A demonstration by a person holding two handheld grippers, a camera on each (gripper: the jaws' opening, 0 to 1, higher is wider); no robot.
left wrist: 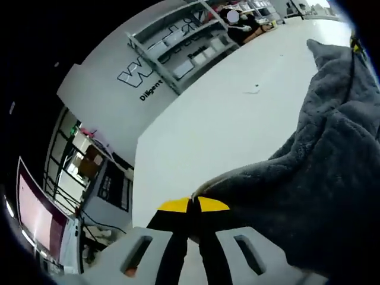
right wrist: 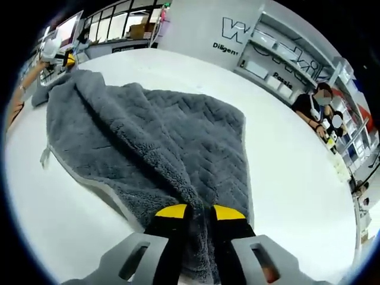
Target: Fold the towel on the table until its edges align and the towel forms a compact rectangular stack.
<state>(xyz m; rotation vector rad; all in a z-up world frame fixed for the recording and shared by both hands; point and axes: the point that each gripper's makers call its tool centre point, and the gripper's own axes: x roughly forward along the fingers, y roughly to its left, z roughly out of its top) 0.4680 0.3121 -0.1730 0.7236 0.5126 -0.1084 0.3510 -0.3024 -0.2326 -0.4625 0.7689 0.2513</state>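
The left gripper is pinching a corner of the gray towel, with its yellow tips pressed together on the cloth. The right gripper is squeezing another bit of the same towel, and a fold of cloth is sitting between its jaws.

The towel is lying on the white table, partly bunched up. In the right gripper view it is stretching away from the tips toward the far corner, where the other gripper is holding it. So the long way of the towel is running from one gripper to the other. I think the next move is bringing the two held ends together so the edges line up.

In the left gripper view the towel is hanging up high and hiding the table behind it. The far edge under the folds is hard to see.
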